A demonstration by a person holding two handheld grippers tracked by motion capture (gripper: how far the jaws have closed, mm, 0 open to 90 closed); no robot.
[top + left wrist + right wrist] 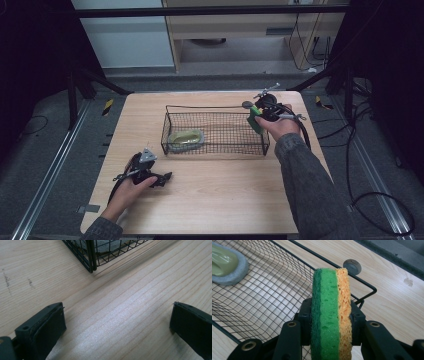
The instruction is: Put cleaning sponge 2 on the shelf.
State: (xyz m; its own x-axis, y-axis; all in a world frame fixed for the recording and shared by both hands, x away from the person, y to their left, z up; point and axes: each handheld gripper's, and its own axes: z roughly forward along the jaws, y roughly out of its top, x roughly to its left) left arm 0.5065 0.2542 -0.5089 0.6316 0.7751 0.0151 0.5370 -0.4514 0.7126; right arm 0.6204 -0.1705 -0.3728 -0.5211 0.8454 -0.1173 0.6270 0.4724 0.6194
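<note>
My right gripper (329, 322) is shut on a green and yellow sponge (331, 312), held on edge above the right end of the black wire basket (274, 290). From above, that sponge (255, 120) hangs over the basket's right rim (264, 131), with the right gripper (263, 113) at the table's far right. A grey-rimmed scrubber with a pale green top (186, 138) lies inside the basket at its left end, also seen as the scrubber (225, 263). My left gripper (162, 177) rests low over the wood near the front left, open, its jaws wide apart (117, 325) with nothing between them.
The wooden table (210, 195) has bare wood in front of the basket. A basket corner (91, 263) sits just ahead of the left gripper. A small round grey disc (352, 266) lies on the table behind the basket's far right corner. Cables trail off the right side.
</note>
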